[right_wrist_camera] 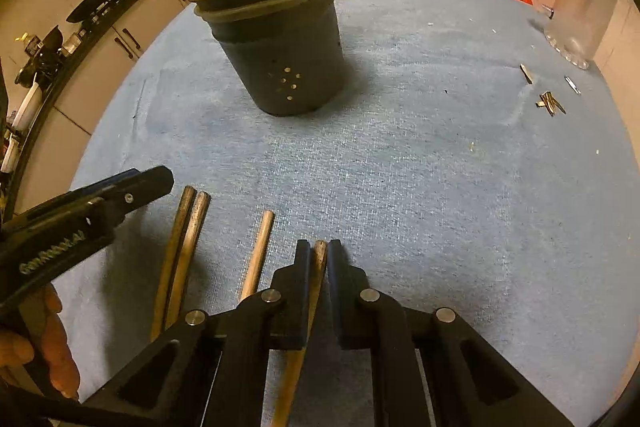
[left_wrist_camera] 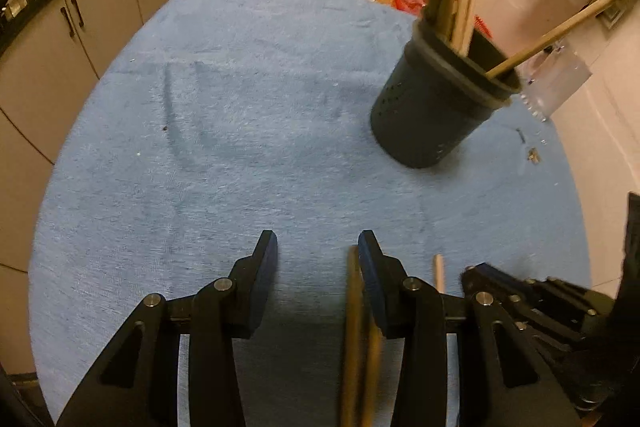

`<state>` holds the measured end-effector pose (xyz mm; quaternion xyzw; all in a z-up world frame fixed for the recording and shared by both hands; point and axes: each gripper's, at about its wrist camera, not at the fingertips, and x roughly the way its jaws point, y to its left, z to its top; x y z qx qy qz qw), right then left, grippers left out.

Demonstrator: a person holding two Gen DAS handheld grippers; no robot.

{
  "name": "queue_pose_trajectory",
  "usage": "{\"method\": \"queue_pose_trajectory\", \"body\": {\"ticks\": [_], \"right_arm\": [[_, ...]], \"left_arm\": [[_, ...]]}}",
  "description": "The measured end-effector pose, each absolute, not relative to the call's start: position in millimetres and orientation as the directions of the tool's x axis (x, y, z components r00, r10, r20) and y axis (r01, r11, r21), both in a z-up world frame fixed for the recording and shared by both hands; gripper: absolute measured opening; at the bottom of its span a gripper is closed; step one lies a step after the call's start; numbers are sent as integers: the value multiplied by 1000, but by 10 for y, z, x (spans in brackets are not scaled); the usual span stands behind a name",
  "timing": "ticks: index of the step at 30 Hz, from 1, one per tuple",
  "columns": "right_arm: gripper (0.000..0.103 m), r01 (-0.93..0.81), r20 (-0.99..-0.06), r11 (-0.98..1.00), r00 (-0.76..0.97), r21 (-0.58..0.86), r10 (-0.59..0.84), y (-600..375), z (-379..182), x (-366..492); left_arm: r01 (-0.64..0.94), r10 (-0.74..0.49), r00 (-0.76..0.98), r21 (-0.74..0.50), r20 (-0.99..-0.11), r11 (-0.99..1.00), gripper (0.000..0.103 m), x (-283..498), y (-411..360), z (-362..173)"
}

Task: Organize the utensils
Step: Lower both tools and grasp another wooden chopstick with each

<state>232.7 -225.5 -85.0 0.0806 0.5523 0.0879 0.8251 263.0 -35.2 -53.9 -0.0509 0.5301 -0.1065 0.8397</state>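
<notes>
Between our right hand-held gripper point(right_wrist_camera: 318, 251) lies one chopstick point(right_wrist_camera: 316, 283), low centre, fingers nearly clamped to lift it. Our left hand-held gripper point(left_wrist_camera: 317, 247) hangs apart beside a pair point(left_wrist_camera: 354, 307). We aim for the holder point(right_wrist_camera: 280, 39), upper left on the tabletop point(right_wrist_camera: 440, 187).

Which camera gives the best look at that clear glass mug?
The right wrist view: the glass mug stands whole, handle included, at the cloth's far right edge. The left wrist view shows only a blurred, clear patch of it behind the holder.
</notes>
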Motion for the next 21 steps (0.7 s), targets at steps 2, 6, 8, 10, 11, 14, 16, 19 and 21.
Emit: {"method": "queue_pose_trajectory", "body": {"ticks": [2, 6, 8, 10, 11, 14, 16, 19, 21], "right_arm": [[8, -55, -898, 971, 372, 231, 235, -2259, -847, 2338], [8, -51, -897, 970, 371, 239, 241, -2284, -844, 2315], [8, -49, -895, 968, 370, 247, 248, -2284, -859, 2312], [8, -51, -894, 966, 368, 255, 255, -2324, -866, 2300], [8, -49, -894, 964, 365, 262, 261, -2338, -867, 2299], [8, -49, -897, 962, 352, 269, 268, -2381, -860, 2290], [9, -49, -900, 962, 345, 267, 267, -2371, -855, 2306], [8, -55, -903, 966, 345, 251, 254, -2313, -847, 2315], [8, -53, -902, 967, 351, 249, 251, -2305, -843, 2323]], "left_arm": [[135, -247, 397, -210, -884, 968, 41, 2629, -386, -564], [151, -199, 380, -152, -903, 977, 37, 2646, -498, -662], [152, -176, 397, -125, -901, 981, 33, 2652, -503, -680], [154, -169, 398, -116, -901, 981, 28, 2658, -496, -685], [157, -162, 398, -107, -903, 982, 27, 2659, -500, -685], [162, -136, 399, -76, -907, 984, 19, 2663, -500, -686], [165, -115, 402, -51, -908, 985, 15, 2658, -518, -700], [172, -79, 418, -7, -905, 985, 7, 2622, -585, -694], [174, -82, 425, -8, -902, 985, 6, 2566, -609, -687]]}}
